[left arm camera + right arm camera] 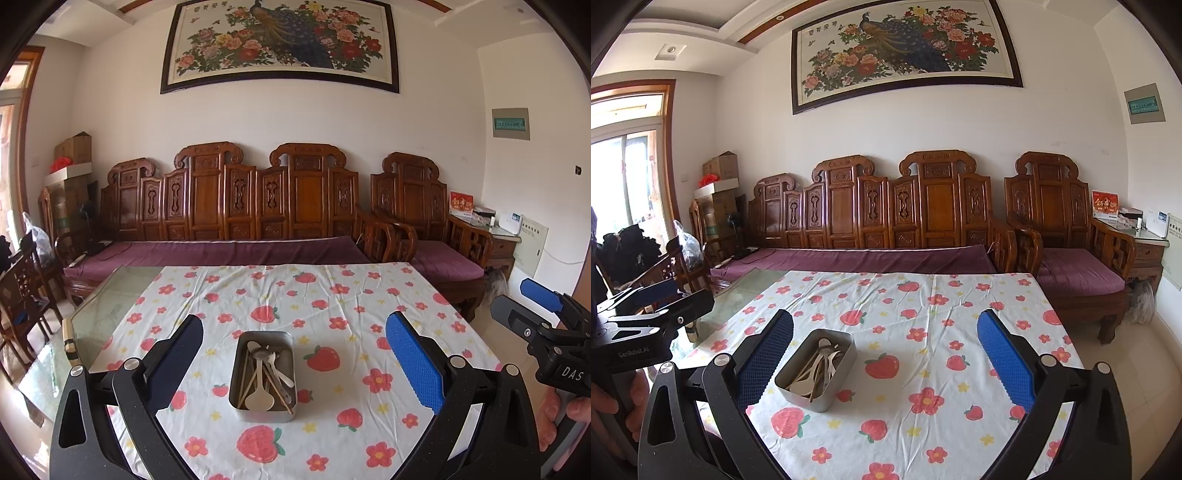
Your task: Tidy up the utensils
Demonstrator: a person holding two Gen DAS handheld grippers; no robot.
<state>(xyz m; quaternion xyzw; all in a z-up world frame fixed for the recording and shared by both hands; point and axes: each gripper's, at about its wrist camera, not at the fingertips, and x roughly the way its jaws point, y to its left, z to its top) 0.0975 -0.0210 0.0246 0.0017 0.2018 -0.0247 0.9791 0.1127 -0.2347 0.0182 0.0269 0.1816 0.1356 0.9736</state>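
Strawberry-print tablecloth (332, 295) carries the metal tin (263, 376) near its front edge, spoons and chopsticks (264, 373) heaped inside it (likely gathered there for tidiness). Just behind it hovers the left gripper (295, 365), jaws spread and empty; the right gripper (886, 365) waits beside it, likewise released, seemingly poised for sorting.

Both cameras looked forward from above the near edge of the tablecloth (332, 295), facing the wooden sofa (229, 206). The left one sat squarely before the metal tin (263, 411); the right one stood farther right. Both views shared tablecloth, tin and sofa.
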